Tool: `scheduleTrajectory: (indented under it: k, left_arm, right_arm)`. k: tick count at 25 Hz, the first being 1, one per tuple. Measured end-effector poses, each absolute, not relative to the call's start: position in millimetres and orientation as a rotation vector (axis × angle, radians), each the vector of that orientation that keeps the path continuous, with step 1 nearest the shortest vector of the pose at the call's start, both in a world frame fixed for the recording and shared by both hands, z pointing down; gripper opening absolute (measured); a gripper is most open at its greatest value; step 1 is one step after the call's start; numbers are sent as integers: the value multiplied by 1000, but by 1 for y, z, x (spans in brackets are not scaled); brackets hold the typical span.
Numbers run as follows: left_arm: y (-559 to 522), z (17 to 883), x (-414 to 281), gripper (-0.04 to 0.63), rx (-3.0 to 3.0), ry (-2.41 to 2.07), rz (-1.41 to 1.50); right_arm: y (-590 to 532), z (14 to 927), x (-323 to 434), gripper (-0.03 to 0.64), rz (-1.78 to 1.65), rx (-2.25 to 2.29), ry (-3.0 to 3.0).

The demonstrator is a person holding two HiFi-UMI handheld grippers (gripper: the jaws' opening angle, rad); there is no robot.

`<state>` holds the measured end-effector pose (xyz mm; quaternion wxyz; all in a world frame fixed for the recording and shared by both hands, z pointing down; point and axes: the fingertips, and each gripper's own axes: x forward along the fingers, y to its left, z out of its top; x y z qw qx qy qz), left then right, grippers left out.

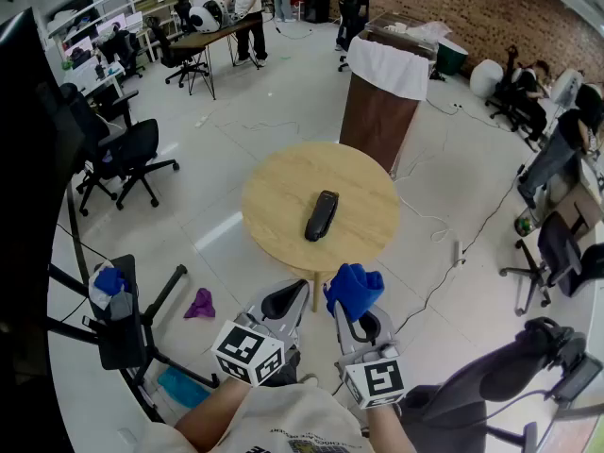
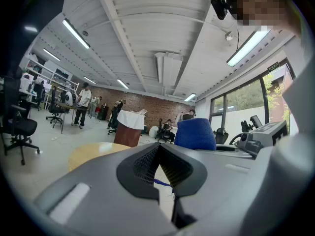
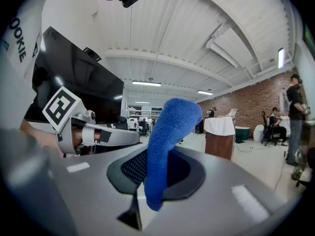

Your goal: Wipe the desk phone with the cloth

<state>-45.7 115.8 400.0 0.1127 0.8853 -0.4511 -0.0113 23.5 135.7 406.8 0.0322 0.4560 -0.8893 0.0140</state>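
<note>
A black desk phone handset (image 1: pixel 321 215) lies near the middle of a round wooden table (image 1: pixel 274 196). Both grippers are held close to my body, short of the table's near edge. My right gripper (image 1: pixel 356 302) is shut on a blue cloth (image 1: pixel 354 289), which sticks up between its jaws (image 3: pixel 170 132). My left gripper (image 1: pixel 286 302) is shut with nothing between its pads (image 2: pixel 158 156). In the left gripper view the blue cloth (image 2: pixel 195 133) shows to the right and the table (image 2: pixel 93 154) ahead on the left.
A brown bin with a white liner (image 1: pixel 385 92) stands behind the table. Black office chairs (image 1: pixel 123 159) are at the left, another chair (image 1: pixel 557 253) at the right. A tripod stand (image 1: pixel 123 319) and a purple rag (image 1: pixel 199 304) are on the floor at my left. People stand far back.
</note>
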Motion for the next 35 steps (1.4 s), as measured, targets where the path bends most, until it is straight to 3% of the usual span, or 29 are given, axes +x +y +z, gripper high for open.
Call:
scheduleTrajectory:
  k: [35]
  left_arm:
    - [-97, 442, -62, 2, 2577, -1151, 34]
  right_arm:
    - [-72, 430, -3, 61, 98, 1471, -2586]
